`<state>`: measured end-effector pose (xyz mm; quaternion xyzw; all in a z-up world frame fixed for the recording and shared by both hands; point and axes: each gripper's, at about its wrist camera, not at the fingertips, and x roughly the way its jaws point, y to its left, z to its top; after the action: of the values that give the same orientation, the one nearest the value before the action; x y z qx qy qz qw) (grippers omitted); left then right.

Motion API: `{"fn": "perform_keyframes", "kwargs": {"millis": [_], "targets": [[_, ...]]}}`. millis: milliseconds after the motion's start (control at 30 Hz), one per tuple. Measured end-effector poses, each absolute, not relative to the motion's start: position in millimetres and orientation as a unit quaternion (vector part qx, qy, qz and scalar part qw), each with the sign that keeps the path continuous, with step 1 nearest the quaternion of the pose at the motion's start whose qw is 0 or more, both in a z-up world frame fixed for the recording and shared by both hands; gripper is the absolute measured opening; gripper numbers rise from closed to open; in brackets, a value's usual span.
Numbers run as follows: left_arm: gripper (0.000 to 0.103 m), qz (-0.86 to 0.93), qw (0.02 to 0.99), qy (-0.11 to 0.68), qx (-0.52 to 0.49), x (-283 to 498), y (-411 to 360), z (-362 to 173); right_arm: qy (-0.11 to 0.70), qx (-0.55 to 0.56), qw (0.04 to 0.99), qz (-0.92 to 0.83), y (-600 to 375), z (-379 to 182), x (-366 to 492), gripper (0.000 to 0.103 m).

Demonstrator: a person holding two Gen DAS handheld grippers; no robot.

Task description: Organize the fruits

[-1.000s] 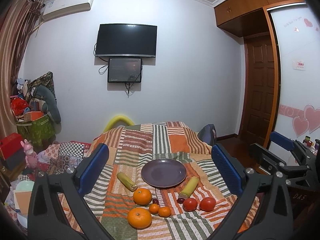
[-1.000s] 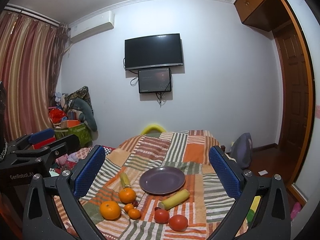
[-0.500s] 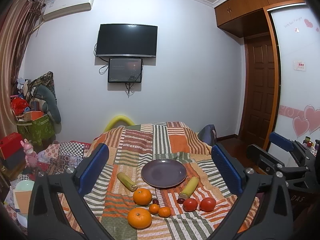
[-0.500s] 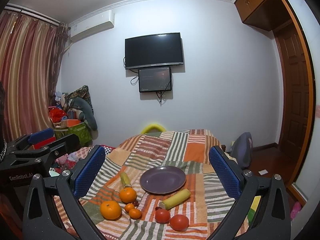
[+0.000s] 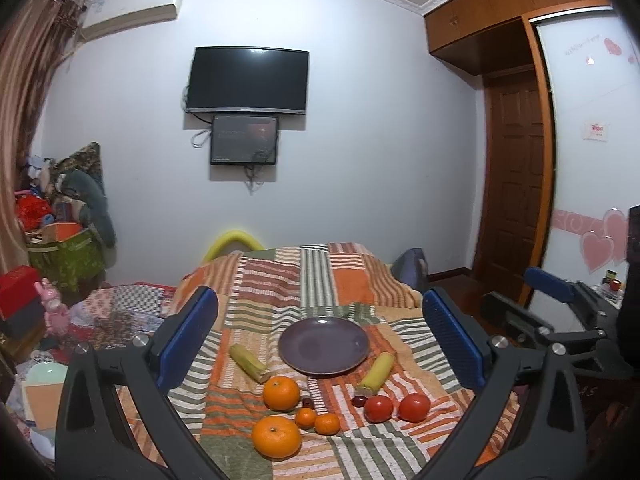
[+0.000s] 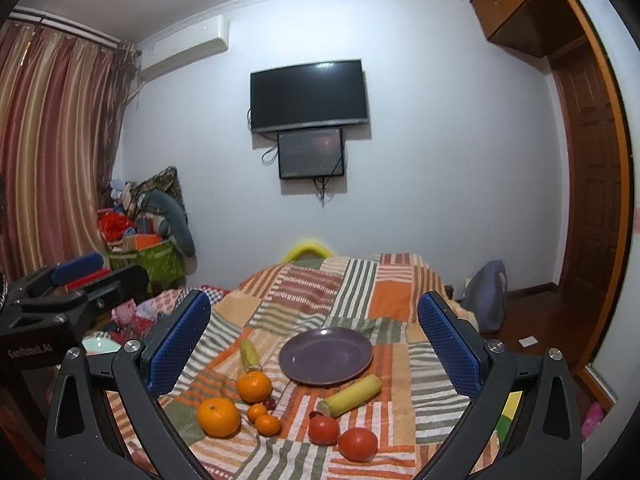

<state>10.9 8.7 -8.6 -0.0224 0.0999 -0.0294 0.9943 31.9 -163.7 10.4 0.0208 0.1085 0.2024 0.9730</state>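
An empty purple plate [image 5: 323, 344] [image 6: 325, 355] sits on a striped cloth-covered table [image 5: 316, 280]. In front of it lie two large oranges [image 5: 276, 437] [image 6: 218, 417], two small mandarins [image 5: 327, 424] [image 6: 268, 425], two red tomatoes [image 5: 413, 407] [image 6: 358, 444], two yellow corn pieces [image 5: 249, 362] [image 6: 349, 395] and small dark grapes [image 5: 307, 402]. My left gripper [image 5: 320, 340] is open and empty, above the near edge. My right gripper [image 6: 314, 340] is open and empty too. Each gripper shows at the side of the other's view [image 5: 560, 308] [image 6: 72, 284].
A TV [image 5: 248, 80] and small screen hang on the far wall. Piled clothes and boxes [image 5: 60, 236] stand at the left. A wooden door [image 5: 516, 184] and wardrobe are at the right. A grey bag [image 6: 486, 300] sits beside the table.
Both grippers have stayed almost still and open. The fruit and the plate have not moved.
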Motion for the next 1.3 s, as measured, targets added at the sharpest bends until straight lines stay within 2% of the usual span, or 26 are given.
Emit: {"fn": "perform_keyframes", "kwargs": {"millis": [100, 167, 300, 333, 400, 600, 767, 933, 1000, 1067, 1300], "targets": [[0.092, -0.031, 0.993, 0.114, -0.017, 20, 10, -12, 0.11, 0.012, 0.972, 0.205, -162, 6, 33, 0.101], [0.082, -0.034, 0.991, 0.132, -0.015, 28, 12, -16, 0.114, 0.008, 0.972, 0.206, -161, 3, 34, 0.091], [0.078, -0.028, 0.987, 0.159, -0.014, 43, 22, -27, 0.133, 0.008, 0.967, 0.216, -163, -3, 41, 0.083], [0.075, -0.025, 0.986, 0.165, -0.008, 47, 25, -30, 0.138, 0.008, 0.965, 0.221, -165, -5, 43, 0.078], [0.071, -0.016, 0.983, 0.183, 0.016, 55, 33, -37, 0.143, 0.0, 0.962, 0.234, -169, -6, 49, 0.077], [0.069, -0.004, 0.967, 0.253, 0.029, 79, 78, -58, 0.172, -0.043, 0.958, 0.225, -183, -7, 72, 0.077], [0.069, -0.034, 0.946, 0.322, -0.005, 103, 104, -93, 0.24, -0.053, 0.943, 0.225, -194, -30, 96, 0.077], [0.069, -0.058, 0.925, 0.376, -0.016, 121, 103, -132, 0.294, -0.081, 0.927, 0.218, -202, -65, 111, 0.073], [0.069, -0.071, 0.916, 0.395, -0.011, 124, 95, -146, 0.319, -0.076, 0.917, 0.226, -205, -78, 119, 0.07], [0.069, -0.078, 0.91, 0.407, -0.009, 126, 90, -156, 0.344, -0.072, 0.908, 0.229, -208, -90, 128, 0.061], [0.069, -0.103, 0.882, 0.459, -0.023, 135, 72, -194, 0.391, -0.062, 0.882, 0.255, -201, -123, 133, 0.06]]}}
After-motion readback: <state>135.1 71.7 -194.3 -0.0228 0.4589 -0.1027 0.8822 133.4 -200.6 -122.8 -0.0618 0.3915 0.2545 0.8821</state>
